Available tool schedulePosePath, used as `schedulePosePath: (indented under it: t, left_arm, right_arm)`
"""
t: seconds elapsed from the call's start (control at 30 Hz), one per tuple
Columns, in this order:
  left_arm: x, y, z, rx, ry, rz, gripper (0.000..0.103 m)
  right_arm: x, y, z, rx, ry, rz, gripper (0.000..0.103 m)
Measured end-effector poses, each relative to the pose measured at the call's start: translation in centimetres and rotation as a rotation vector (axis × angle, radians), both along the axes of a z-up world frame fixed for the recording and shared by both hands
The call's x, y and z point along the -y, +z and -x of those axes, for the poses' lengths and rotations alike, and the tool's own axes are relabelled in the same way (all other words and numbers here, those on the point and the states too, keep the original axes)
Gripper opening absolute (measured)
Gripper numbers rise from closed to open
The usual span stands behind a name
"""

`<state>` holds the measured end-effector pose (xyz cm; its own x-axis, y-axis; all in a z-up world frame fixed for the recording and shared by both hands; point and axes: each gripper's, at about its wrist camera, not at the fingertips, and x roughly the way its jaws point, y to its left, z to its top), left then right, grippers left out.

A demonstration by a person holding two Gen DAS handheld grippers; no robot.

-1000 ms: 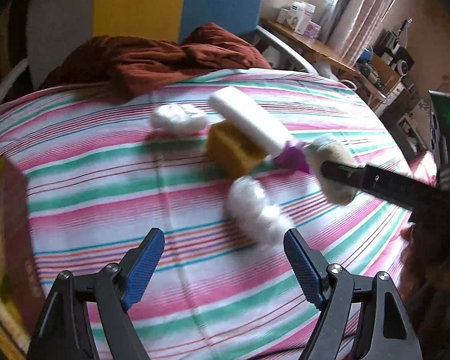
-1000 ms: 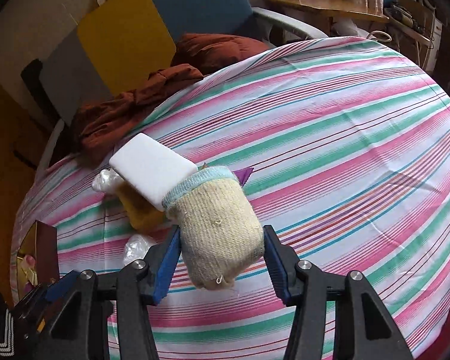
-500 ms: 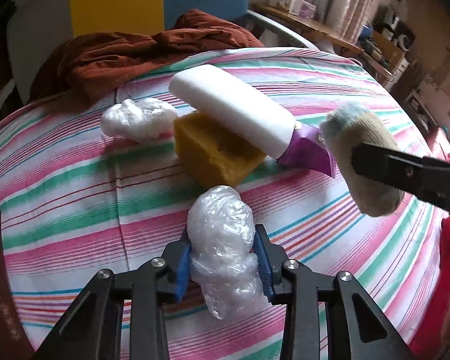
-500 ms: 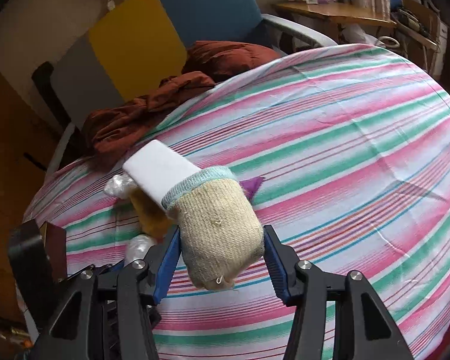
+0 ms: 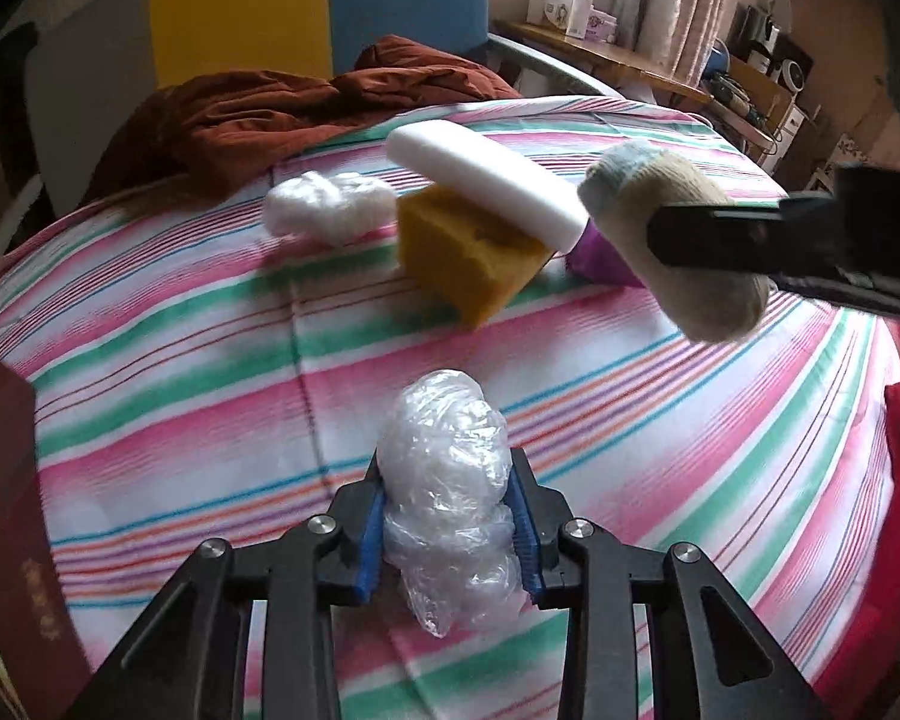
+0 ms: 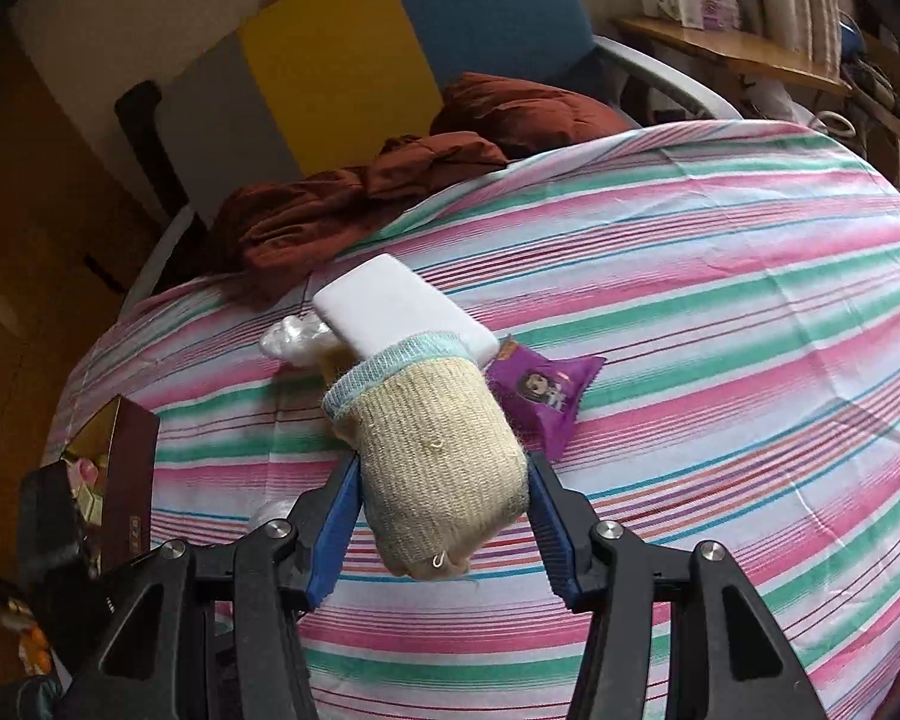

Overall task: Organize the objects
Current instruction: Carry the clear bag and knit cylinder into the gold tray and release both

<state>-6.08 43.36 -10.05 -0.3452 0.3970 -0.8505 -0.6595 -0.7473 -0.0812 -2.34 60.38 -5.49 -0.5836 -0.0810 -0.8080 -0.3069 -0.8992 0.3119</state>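
Here the left gripper [image 5: 448, 531] is clamped on a crumpled wad of clear plastic film [image 5: 450, 492], its blue pads pressed into both sides of the wad above the striped cloth [image 5: 210, 360]. The right gripper [image 6: 444, 516] grips a beige knitted roll with a light blue cuff [image 6: 432, 450], held clear of the cloth; in the left wrist view that roll [image 5: 672, 240] hangs ahead and to the right of the left gripper. Beyond the roll, a white foam block [image 6: 396, 306] lies tilted on a yellow sponge [image 5: 468, 252], one end raised. A purple snack packet [image 6: 540, 390] lies just ahead of the right gripper, slightly to its right, touching the foam block's near end. A second white plastic wad [image 5: 330, 207] sits on the cloth just left of the sponge. Far ahead, a rust-brown blanket [image 5: 282, 114] is bunched at the cloth's edge. A dark red box [image 6: 129, 468] stands to the left of the right gripper.
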Motion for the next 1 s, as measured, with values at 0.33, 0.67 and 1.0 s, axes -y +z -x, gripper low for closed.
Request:
schedulePosePath:
  t: [0.33, 0.67, 1.0]
  left_arm:
    - [4.0, 2.3, -2.9, -0.105, 0.047, -0.011, 0.035]
    - [7.9, 7.9, -5.5, -0.173, 0.062, -0.117, 0.035]
    - [12.6, 10.9, -7.2, -0.255, 0.103, -0.142, 0.036]
  right_arm:
    - [1.3, 0.3, 0.2, -0.026, 0.067, -0.021, 0.054]
    - [2.0, 0.1, 0.3, -0.004, 0.075, -0.060, 0.054]
    - [0.5, 0.8, -0.7, -0.032, -0.031, -0.075, 0.054]
